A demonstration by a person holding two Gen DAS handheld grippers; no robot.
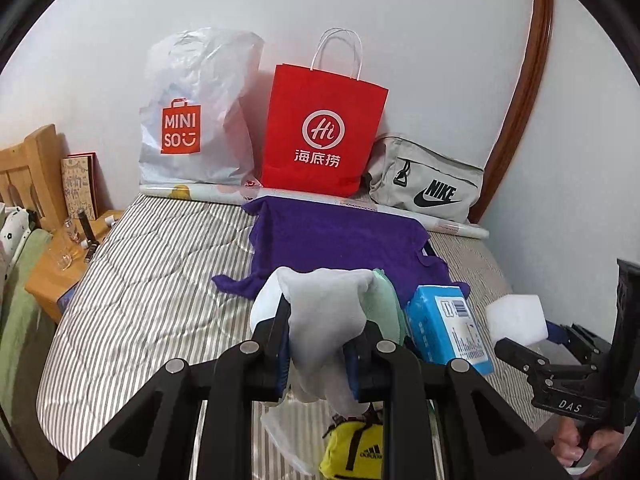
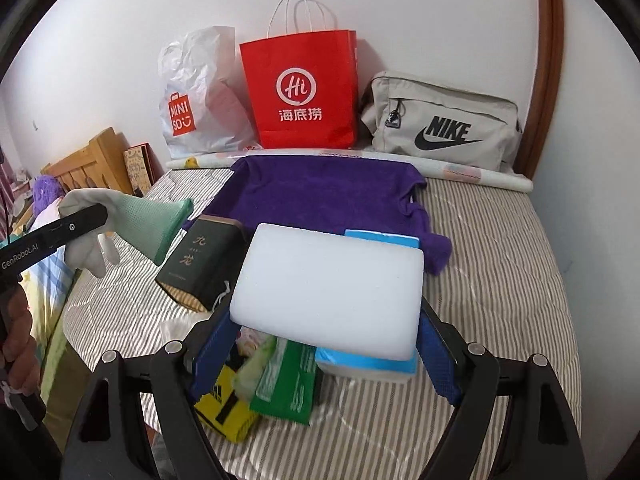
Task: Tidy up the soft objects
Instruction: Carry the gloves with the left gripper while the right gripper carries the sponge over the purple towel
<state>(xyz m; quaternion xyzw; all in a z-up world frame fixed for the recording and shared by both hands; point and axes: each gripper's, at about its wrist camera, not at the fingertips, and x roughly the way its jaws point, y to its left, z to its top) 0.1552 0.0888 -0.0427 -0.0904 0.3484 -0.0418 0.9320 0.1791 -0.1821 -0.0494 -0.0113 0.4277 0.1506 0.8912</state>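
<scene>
My left gripper (image 1: pixel 318 328) is shut on a grey-white and green work glove (image 1: pixel 324 304) and holds it above the striped bed; the glove also shows in the right wrist view (image 2: pixel 132 220). My right gripper (image 2: pixel 320 332) is shut on a white foam sponge block (image 2: pixel 328 284), held above the bed; the block also shows in the left wrist view (image 1: pixel 516 318). A purple towel (image 2: pixel 328 196) lies spread on the bed near the wall. A blue tissue pack (image 1: pixel 448 328) lies at the towel's near edge.
A Miniso plastic bag (image 1: pixel 192 120), a red paper bag (image 1: pixel 320 132) and a grey Nike bag (image 1: pixel 428 184) stand against the wall. A dark tea box (image 2: pixel 200 264), a green packet (image 2: pixel 288 384) and a yellow Adidas pouch (image 2: pixel 224 408) lie on the bed. A wooden nightstand (image 1: pixel 60 272) is left.
</scene>
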